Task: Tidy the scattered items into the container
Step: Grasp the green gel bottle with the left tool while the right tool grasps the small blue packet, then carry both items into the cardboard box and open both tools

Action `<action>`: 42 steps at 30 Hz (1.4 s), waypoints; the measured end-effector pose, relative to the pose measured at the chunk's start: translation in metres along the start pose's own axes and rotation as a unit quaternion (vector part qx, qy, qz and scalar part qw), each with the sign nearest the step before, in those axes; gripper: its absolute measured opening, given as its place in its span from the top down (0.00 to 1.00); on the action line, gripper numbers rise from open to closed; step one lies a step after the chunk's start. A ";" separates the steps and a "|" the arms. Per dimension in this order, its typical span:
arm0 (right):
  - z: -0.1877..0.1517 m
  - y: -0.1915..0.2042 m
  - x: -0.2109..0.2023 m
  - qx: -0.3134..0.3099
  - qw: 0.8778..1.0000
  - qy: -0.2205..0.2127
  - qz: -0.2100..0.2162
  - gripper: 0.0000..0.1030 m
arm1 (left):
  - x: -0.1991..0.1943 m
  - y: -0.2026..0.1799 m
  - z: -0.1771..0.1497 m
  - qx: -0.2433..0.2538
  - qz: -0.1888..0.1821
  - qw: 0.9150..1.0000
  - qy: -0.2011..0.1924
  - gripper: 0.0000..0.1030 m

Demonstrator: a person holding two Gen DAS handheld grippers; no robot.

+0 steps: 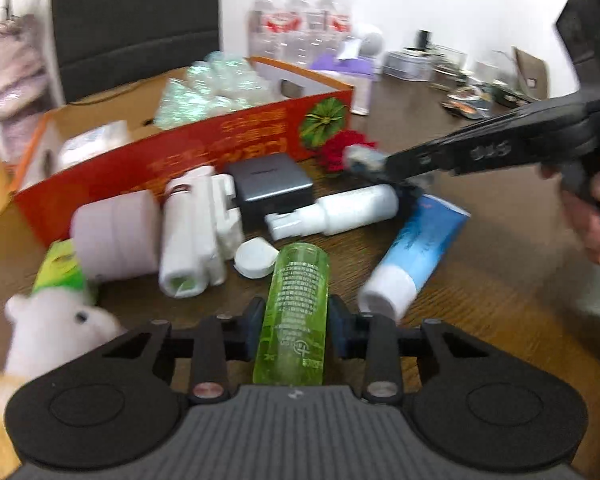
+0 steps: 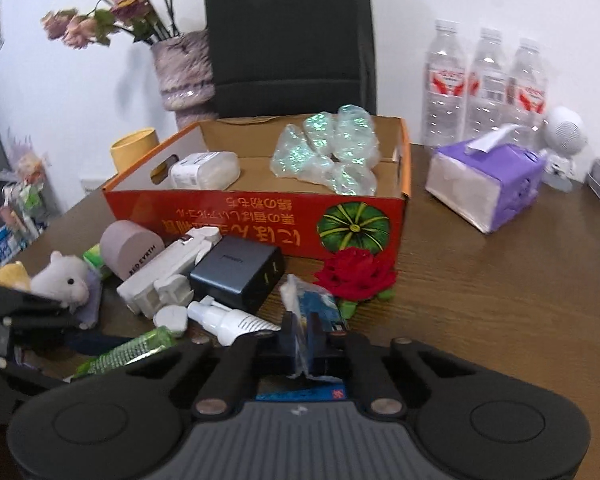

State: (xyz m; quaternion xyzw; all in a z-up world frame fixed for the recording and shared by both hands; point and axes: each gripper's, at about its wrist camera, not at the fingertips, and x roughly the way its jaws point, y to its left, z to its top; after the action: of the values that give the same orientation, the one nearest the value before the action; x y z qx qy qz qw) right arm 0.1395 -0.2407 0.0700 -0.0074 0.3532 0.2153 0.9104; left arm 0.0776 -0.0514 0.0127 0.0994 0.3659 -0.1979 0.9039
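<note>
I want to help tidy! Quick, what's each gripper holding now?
Left hand-held gripper: closed on the green bottle.
Right hand-held gripper: closed on a blue-and-white packet.
</note>
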 end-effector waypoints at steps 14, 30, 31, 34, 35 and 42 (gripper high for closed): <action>0.000 0.022 -0.055 0.081 0.991 -0.072 0.074 0.98 | -0.059 0.032 0.039 -0.144 0.020 0.987 -0.070 0.70; 0.170 0.026 0.097 0.086 0.996 -0.001 -0.009 0.88 | 0.074 0.177 0.197 -0.315 0.047 0.947 0.034 0.68; 0.172 0.025 0.107 0.086 0.996 0.012 -0.012 0.80 | 0.080 0.177 0.200 -0.316 0.048 0.947 0.034 0.54; 0.171 0.019 0.121 0.095 0.994 0.041 -0.020 0.42 | 0.084 0.179 0.202 -0.322 0.061 0.944 0.031 0.14; 0.169 0.017 0.121 0.095 0.994 0.045 -0.028 0.40 | 0.082 0.178 0.201 -0.316 0.060 0.946 0.031 0.14; 0.161 0.001 0.127 0.085 0.988 0.118 -0.057 0.28 | 0.071 0.166 0.196 -0.256 0.073 0.962 0.061 0.08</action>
State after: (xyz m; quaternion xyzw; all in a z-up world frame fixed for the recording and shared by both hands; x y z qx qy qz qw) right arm 0.3258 -0.1642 0.1085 0.0249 0.4742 0.1299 0.8704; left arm 0.3172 0.0141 0.1077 -0.0974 0.4504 -0.0246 0.8871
